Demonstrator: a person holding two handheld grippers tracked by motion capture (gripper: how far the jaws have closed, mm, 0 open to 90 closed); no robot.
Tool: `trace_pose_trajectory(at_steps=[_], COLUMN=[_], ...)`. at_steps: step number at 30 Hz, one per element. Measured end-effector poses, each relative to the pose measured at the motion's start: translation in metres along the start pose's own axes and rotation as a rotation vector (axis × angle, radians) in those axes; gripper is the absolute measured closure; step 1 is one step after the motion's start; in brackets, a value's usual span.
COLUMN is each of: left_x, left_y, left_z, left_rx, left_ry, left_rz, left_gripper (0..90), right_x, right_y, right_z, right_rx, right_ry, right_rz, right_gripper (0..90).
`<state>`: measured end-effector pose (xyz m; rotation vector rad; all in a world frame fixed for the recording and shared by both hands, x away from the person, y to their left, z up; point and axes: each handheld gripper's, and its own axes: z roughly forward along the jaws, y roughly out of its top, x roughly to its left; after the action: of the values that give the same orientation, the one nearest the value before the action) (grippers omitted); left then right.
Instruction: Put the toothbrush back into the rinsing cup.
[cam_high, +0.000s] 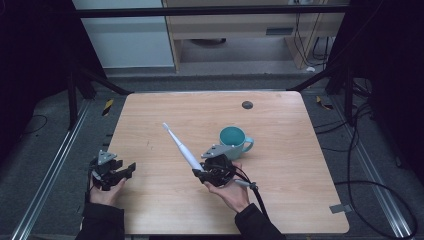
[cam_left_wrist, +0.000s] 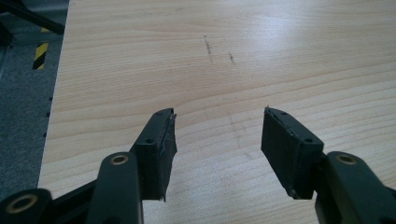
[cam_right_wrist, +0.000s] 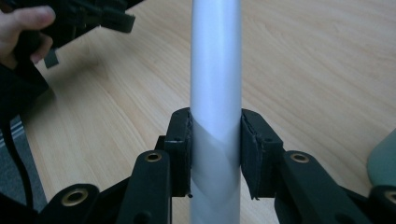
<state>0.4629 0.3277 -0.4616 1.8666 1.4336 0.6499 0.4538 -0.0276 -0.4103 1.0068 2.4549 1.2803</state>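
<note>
right tongs (cam_right_wrist: 215, 154) clamped on toothbrush (cam_high: 181, 146) handle, beside teal mug (cam_high: 234, 141); left tongs (cam_left_wrist: 217, 154) wide, nothing in them, over counter (cam_high: 280, 190)

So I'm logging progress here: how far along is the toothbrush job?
Done: the right gripper is shut on the white toothbrush. In hand: it holds the brush angled beside the teal mug. Left, probably: setting it into the mug. The left gripper rests open, empty.
</note>
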Motion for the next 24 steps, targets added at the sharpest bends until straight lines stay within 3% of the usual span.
trace_pose_trajectory(at_steps=[7, 13, 14, 20, 24], left_x=[0.0, -0.001, -0.001, -0.001, -0.001], left_y=[0.0, -0.001, -0.001, -0.001, -0.001], left_z=[0.0, 0.001, 0.002, 0.002, 0.002], left_rx=[0.002, 0.005, 0.006, 0.008, 0.007], left_ry=[-0.002, -0.003, -0.003, -0.001, -0.002], left_rz=[0.003, 0.003, 0.004, 0.006, 0.005], left_gripper=[44.3, 44.4, 44.4, 44.4, 44.4], right_x=[-0.006, -0.017, -0.021, -0.033, -0.04], right_y=[0.003, 0.008, 0.009, 0.014, 0.015], right_z=[-0.009, -0.015, -0.015, -0.017, -0.017], right_rx=[-0.106, -0.192, -0.227, -0.302, -0.31], right_ry=[-0.004, -0.019, -0.031, -0.071, -0.102], right_rz=[0.018, 0.04, 0.049, 0.078, 0.085], right_gripper=[66.6, 66.6, 66.6, 66.5, 66.6])
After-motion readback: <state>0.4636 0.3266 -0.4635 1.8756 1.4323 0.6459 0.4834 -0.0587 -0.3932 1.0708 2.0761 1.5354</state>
